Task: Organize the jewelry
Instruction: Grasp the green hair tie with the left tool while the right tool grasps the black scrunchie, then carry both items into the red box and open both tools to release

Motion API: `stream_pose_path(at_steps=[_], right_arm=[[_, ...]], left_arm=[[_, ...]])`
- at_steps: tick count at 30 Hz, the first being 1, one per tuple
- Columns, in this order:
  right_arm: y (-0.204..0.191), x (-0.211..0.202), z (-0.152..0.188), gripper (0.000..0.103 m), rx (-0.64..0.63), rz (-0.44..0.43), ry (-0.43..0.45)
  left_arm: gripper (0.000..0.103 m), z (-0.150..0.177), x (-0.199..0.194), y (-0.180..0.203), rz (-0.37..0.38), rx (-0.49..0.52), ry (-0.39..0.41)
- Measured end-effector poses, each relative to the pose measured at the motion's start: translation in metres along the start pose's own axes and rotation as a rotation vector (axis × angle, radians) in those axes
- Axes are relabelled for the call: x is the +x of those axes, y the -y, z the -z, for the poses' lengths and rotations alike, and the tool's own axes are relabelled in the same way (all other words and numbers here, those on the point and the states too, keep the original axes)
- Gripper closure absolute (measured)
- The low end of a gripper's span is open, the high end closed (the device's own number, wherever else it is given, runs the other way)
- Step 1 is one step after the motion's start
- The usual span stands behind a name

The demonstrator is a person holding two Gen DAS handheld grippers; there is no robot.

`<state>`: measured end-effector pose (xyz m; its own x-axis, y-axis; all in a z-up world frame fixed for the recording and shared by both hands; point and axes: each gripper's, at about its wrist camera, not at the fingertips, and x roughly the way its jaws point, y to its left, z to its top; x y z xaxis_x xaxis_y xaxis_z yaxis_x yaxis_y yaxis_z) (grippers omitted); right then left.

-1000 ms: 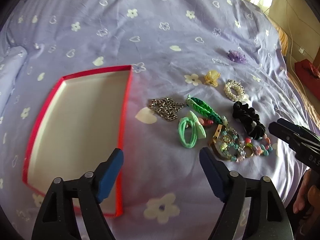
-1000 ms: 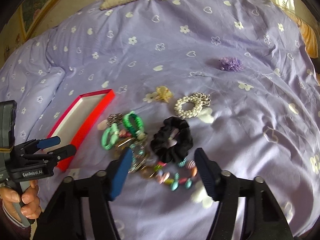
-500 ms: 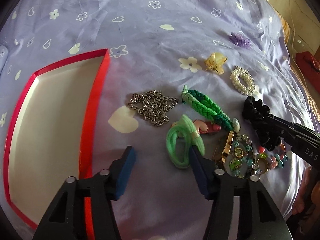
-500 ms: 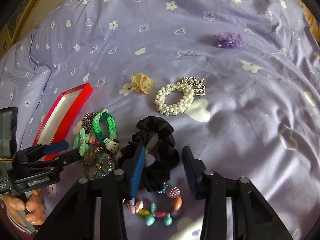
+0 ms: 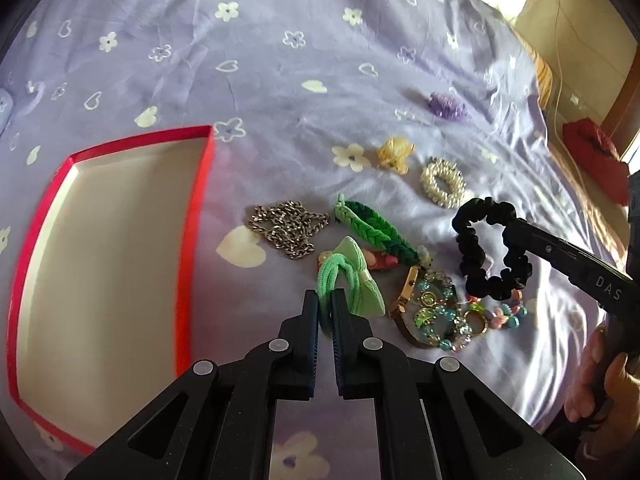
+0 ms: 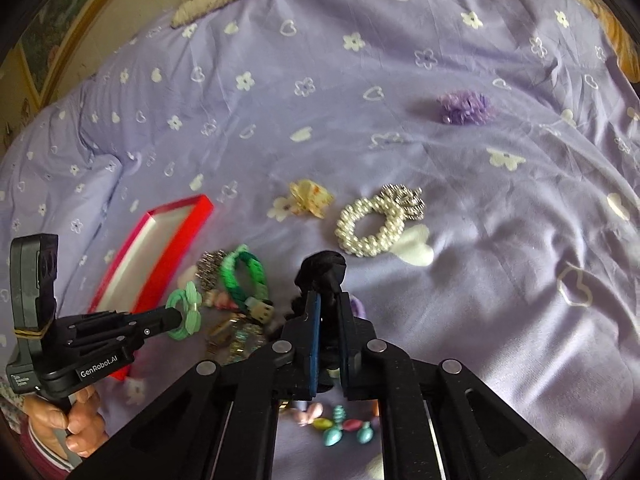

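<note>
Left gripper (image 5: 325,304) jaws pinched on green hair tie (image 5: 344,280); right gripper (image 6: 329,312) jaws clamped on black scrunchie (image 5: 492,248), lifted off bed (image 5: 280,80). Both likely headed for red tray (image 5: 192,216), left of the pile.

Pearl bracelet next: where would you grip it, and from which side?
Pinch one side of the pearl bracelet across the bead band, one finger in the open centre, coming from above. It lies flat on the bedspread, apart from its neighbours. Probably avoid the silver charm at its far edge.
</note>
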<state>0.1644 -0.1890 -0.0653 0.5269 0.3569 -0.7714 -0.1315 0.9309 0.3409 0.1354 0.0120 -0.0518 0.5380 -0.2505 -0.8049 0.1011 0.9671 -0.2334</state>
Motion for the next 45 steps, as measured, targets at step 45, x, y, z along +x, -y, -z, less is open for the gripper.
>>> stream_pose_path(at_steps=[45], right_arm=[[-0.2, 0.177, -0.033, 0.096, -0.047, -0.356, -0.174]], left_arm=[[0.097, -0.029, -0.009, -0.206, -0.214, -0.347, 0.006]])
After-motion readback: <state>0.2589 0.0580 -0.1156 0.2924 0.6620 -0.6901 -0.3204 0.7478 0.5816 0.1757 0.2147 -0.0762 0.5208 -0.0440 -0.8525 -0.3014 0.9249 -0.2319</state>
